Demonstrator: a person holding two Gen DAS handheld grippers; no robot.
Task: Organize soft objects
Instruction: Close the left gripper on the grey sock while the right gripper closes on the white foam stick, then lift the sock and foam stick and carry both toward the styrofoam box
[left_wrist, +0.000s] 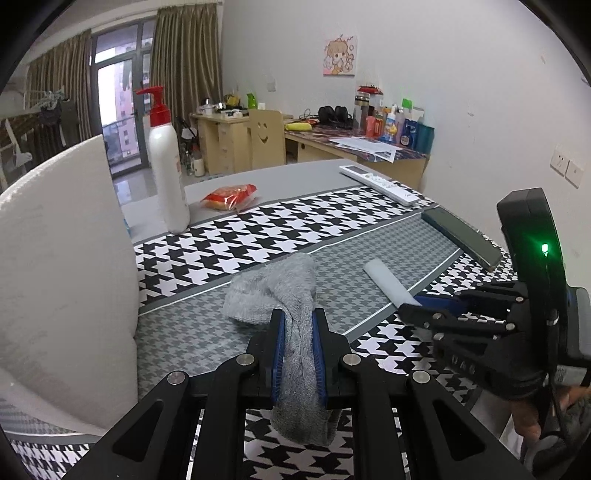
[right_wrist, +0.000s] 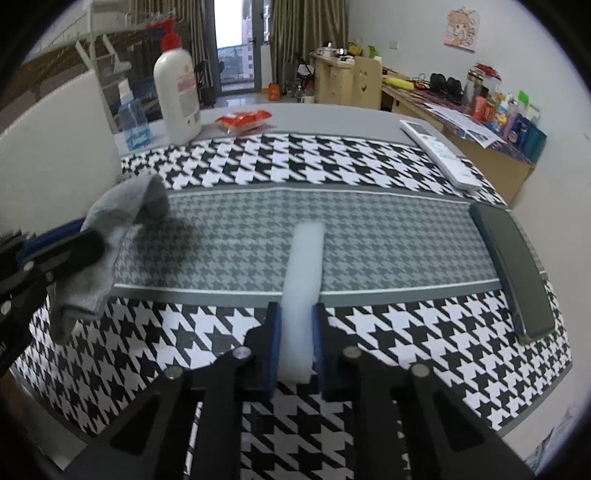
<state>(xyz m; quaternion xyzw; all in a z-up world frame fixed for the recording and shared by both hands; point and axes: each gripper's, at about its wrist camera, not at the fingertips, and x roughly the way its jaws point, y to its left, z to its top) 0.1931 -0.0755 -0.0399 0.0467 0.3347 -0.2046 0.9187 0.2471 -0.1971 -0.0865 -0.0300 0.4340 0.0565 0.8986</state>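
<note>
Two soft things are gripped at once: the grey sock (left_wrist: 291, 295) is clenched mid-length by the left gripper (left_wrist: 298, 350), while the white foam strip (right_wrist: 303, 280), lying on the houndstooth cloth (right_wrist: 332, 166), is pinched near its end by the right gripper (right_wrist: 295, 347), presumably for sorting.

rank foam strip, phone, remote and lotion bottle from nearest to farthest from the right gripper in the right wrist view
1. foam strip: between the pads of the right gripper, centre.
2. phone: right side of the cloth.
3. remote: far right, beyond the phone.
4. lotion bottle: far left, at the cloth's back edge.
</note>
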